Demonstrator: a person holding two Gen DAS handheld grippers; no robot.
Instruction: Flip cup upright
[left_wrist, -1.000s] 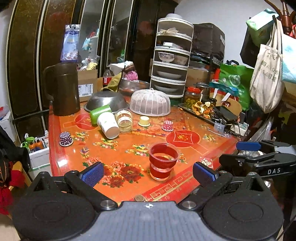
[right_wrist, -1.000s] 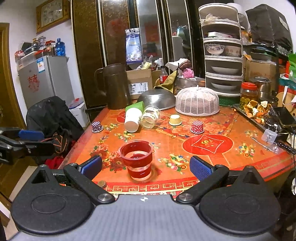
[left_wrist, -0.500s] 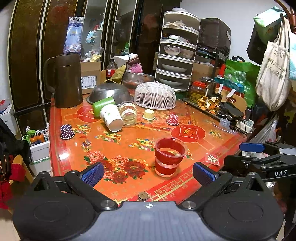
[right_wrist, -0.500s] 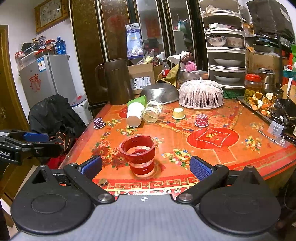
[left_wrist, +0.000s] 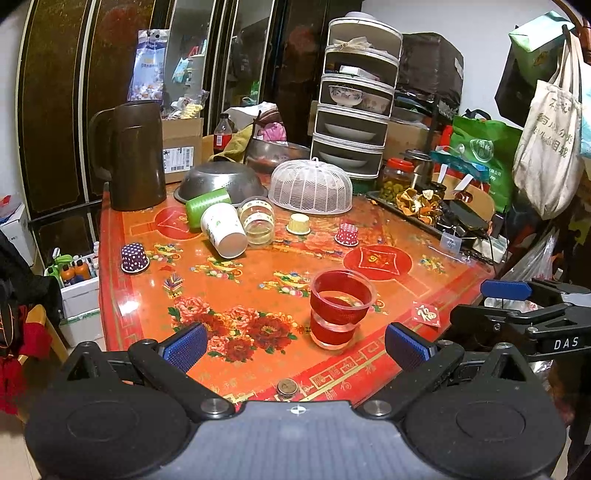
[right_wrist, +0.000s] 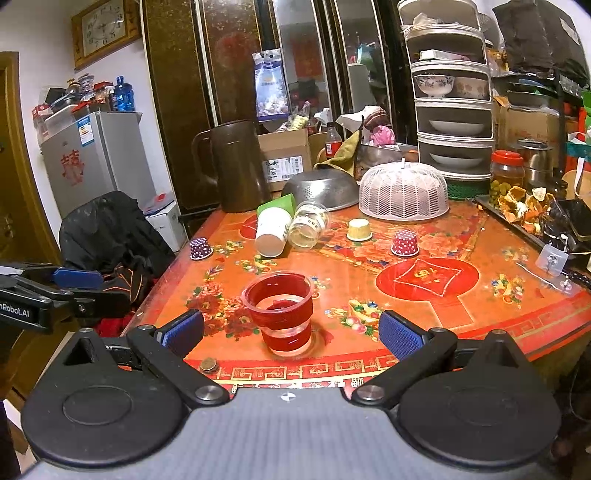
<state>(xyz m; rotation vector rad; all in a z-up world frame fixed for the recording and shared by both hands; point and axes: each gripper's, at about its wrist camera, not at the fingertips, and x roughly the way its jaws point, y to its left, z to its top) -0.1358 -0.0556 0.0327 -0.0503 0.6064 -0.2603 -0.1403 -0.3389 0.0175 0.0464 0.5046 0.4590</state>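
A clear plastic cup with red bands (left_wrist: 340, 309) stands upright, mouth up, near the front edge of the red flowered table (left_wrist: 258, 280); it also shows in the right wrist view (right_wrist: 281, 312). My left gripper (left_wrist: 295, 341) is open and empty, just in front of the cup and slightly to its left. My right gripper (right_wrist: 291, 332) is open and empty, the cup just beyond and between its fingers. A white paper cup (left_wrist: 223, 234), a green cup (left_wrist: 207, 207) and a glass jar (left_wrist: 258, 225) lie on their sides farther back.
A brown jug (left_wrist: 135, 155), an overturned steel colander (left_wrist: 221, 181) and a white mesh food cover (left_wrist: 311, 186) stand at the back. Small upside-down cupcake cups (left_wrist: 134, 257) (left_wrist: 346, 234) dot the table. A coin (left_wrist: 287, 387) lies at the front edge. A tray of clutter (left_wrist: 436, 210) lines the right side.
Both grippers have pulled back slightly from the table; the cup stays upright and appears a little farther away. Both stay open.
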